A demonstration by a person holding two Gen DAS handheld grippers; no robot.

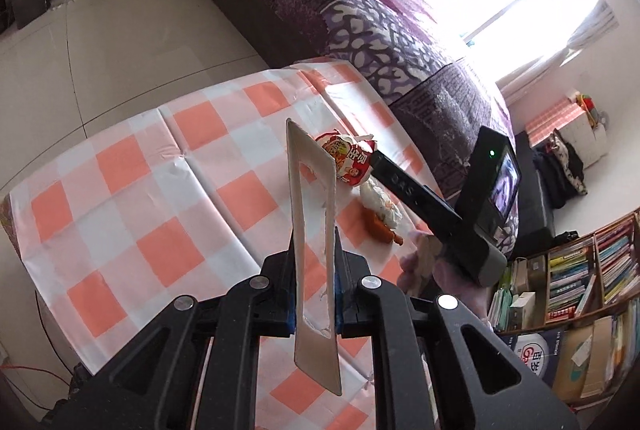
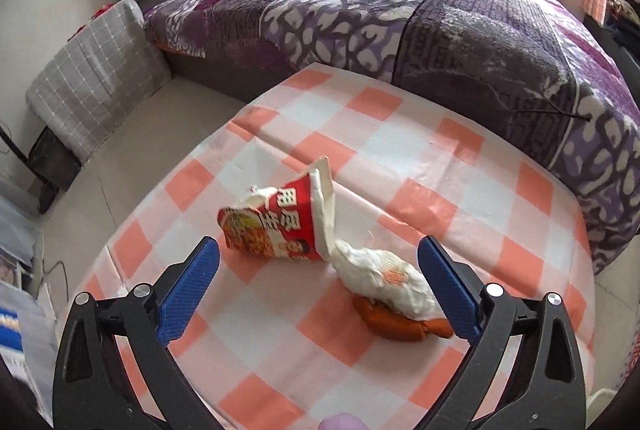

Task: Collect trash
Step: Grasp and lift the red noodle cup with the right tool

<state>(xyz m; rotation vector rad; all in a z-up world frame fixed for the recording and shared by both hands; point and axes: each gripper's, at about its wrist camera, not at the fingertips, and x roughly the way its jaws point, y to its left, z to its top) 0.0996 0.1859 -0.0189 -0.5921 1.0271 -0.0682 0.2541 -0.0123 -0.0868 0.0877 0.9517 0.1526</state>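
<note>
A bedroom clean-up at mid-task: the left gripper [image 1: 316,294] is clamped on a flat, pale grey plastic piece with a long rectangular cut-out [image 1: 312,230], held upright above a low table draped in an orange-and-white checked plastic cloth [image 1: 132,206]; what the piece is cannot be told for certain, though it may be a dustpan or scoop handle. The right gripper [image 2: 320,286] hangs just over the litter, its blue-padded jaws spread wide and holding nothing.

On the cloth between those jaws lie three pieces of trash: a crushed red-and-white paper instant-noodle cup [image 2: 280,220] on its side, a crumpled white plastic wrapper [image 2: 384,282] touching the cup's rim, and an orange-brown scrap [image 2: 400,322] partly under the wrapper, beside the right-hand pad. A bed with a purple patterned quilt [image 2: 400,10] stands just behind the table.

The step in hand appears to be the pick-up of the first item, none yet lifted. The next move likely calls for lowering the open jaws around the noodle cup or the wrapper and closing gently, since both are soft and could slip or drag the neighbouring piece along.
</note>
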